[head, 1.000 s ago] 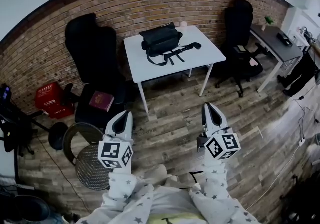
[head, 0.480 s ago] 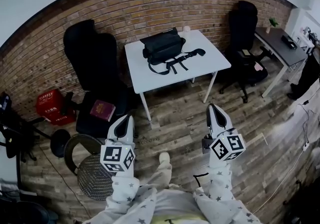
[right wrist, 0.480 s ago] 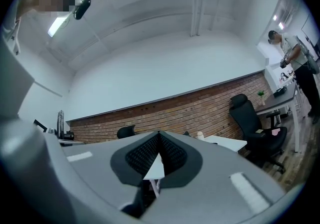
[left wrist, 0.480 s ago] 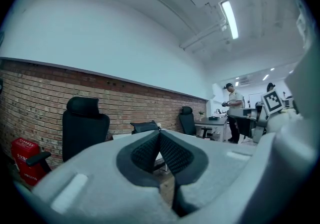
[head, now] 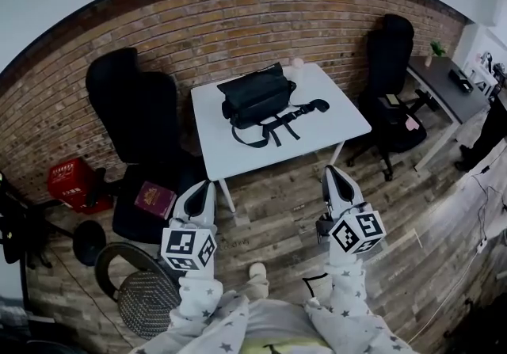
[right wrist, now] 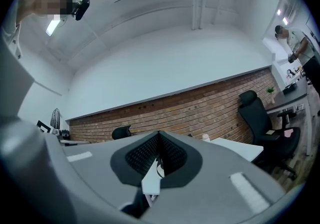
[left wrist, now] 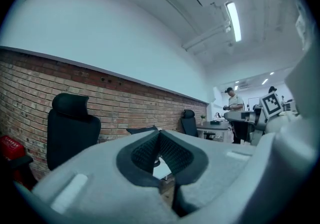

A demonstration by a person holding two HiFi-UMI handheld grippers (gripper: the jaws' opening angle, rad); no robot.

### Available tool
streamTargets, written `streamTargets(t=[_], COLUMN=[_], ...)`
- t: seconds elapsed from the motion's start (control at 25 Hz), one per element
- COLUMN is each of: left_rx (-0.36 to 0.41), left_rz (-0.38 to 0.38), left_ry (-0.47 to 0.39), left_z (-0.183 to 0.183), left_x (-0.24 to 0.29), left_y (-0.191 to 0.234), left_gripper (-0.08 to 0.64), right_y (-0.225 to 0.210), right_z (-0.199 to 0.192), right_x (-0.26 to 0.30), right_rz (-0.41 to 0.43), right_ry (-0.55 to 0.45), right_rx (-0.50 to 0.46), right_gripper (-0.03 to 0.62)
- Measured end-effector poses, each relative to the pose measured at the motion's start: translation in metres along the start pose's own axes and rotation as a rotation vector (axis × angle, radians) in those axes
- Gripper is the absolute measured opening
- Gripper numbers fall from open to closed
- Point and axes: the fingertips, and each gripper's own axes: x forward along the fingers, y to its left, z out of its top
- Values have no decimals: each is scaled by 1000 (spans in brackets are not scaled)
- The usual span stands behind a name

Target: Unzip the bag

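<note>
Left gripper (head: 198, 192): jaws together, nothing between them, held low over the floor, well apart from the table.
Right gripper (head: 337, 180): jaws together too, empty, level with the left one.
Bag (head: 255, 95): black, lying on the white table (head: 337, 127) toward its back-left corner, close to the brick wall; its strap (head: 279, 124) trails toward the middle.
Just changed: over the last second the table and bag have drawn nearer in the head view, while both grippers have kept their pose.
Meaning for the task: this looks like the walk-up; the bag is untouched and unzipping has not begun.
Zip: probably along the bag's top, but too small to make out from here.
Edges: the table's front edge faces the person, and bare floorboards lie before it.
Crowding: a black chair (head: 131, 115) holding a book (head: 155, 199) stands just beside the left edge; another chair (head: 394, 55) stands off the right edge.
</note>
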Motion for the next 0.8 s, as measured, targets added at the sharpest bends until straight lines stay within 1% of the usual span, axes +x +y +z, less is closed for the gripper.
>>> streamTargets(t=[0.2, 0.4, 0.56, 0.8], left_rx=[-18, -28, -36, -54], left_rz=[-7, -5, -4, 17], left_ry=[-2, 8, 32, 68], left_z=[3, -1, -9, -22], left_x=[43, 76, 92, 111], left_y=[24, 40, 46, 58], left_gripper=[0, 0, 0, 0], right_y=[-7, -14, -21, -35], right_z=[-8, -10, -19, -38], right_x=[47, 77, 92, 120], right_rz=[23, 43, 52, 66], right_ry=[9, -5, 2, 38], right_rx=[11, 15, 48, 59], right_gripper=[-5, -3, -3, -2])
